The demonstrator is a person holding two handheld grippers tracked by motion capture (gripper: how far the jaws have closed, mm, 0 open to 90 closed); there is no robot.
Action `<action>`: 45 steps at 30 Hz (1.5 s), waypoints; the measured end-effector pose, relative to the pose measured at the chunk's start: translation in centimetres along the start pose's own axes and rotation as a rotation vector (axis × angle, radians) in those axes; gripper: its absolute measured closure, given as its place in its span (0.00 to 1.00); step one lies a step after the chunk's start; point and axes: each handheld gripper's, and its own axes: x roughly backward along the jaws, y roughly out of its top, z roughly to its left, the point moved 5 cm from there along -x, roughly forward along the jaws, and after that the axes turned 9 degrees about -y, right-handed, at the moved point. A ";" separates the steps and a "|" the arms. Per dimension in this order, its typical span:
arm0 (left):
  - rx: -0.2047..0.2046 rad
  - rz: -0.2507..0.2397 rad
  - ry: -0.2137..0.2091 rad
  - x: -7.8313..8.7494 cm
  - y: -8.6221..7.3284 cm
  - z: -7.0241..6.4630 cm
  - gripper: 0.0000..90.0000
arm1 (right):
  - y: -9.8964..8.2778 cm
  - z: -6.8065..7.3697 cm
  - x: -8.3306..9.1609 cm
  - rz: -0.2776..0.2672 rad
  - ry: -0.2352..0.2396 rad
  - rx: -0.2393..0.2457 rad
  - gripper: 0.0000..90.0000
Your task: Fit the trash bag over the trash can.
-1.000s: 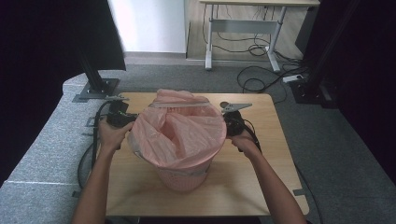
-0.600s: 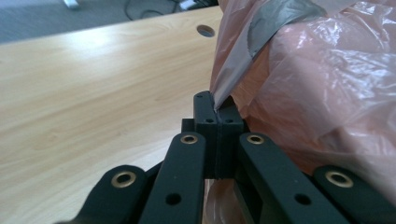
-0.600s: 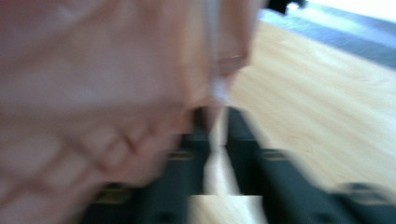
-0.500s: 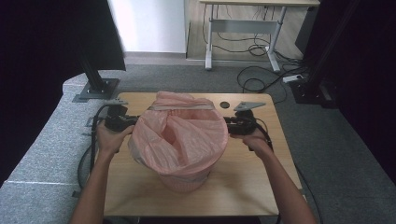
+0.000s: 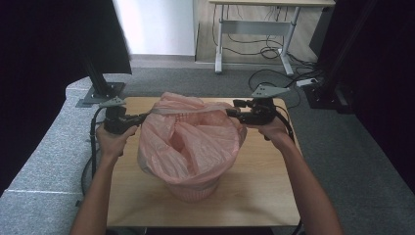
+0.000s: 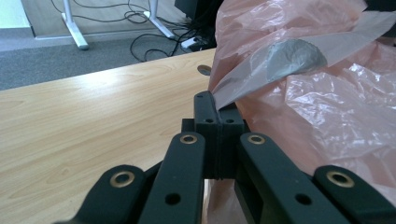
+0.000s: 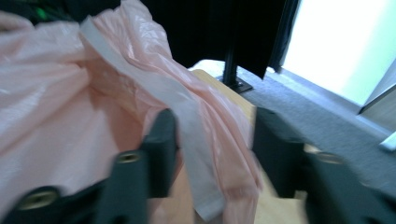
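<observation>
Two tongs, one in each of your hands, sit at opposite sides of a pink plastic bag (image 5: pixel 191 142) that lines a small bin (image 5: pixel 193 190) near the middle of the wooden desk (image 5: pixel 147 205). Seen from above, the bag's mouth is spread wide and its loose plastic drapes over the bin's rim and down its sides.

Your left tongs (image 5: pixel 139 117) are at the left edge of the bag, level with its top. They are clamped tight on the bag's pale drawstring band (image 6: pixel 280 60); in the left gripper view the two black jaws meet with the band pinched at their tip, and the band runs up and away to the right across crumpled pink plastic. The desk's light wood grain stretches off to the left of the jaws.

Your right tongs (image 5: pixel 232 113) are at the right edge of the bag, held up near its top. Their jaws have just been opening and now stand apart. In the right gripper view, which is blurred, the pale band and a fold of pink plastic hang between the two jaws, close against the left one, with a clear gap to the right one.

Beyond the desk lie grey carpet, a black stand base (image 5: pixel 100 93) and trailing cables (image 5: pixel 274 78).
</observation>
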 end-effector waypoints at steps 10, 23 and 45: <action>0.026 0.061 -0.001 -2.3 -0.5 1.6 1.00 | -2.3 -0.9 -4.8 0.028 -0.019 -0.012 1.00; 0.091 0.122 -0.096 -3.5 -1.3 2.7 1.00 | -5.6 0.6 -9.8 0.051 0.095 -0.133 1.00; 0.067 0.154 -0.069 0.0 -5.8 0.5 0.98 | -8.1 -2.7 -1.3 0.012 -0.108 -0.336 0.42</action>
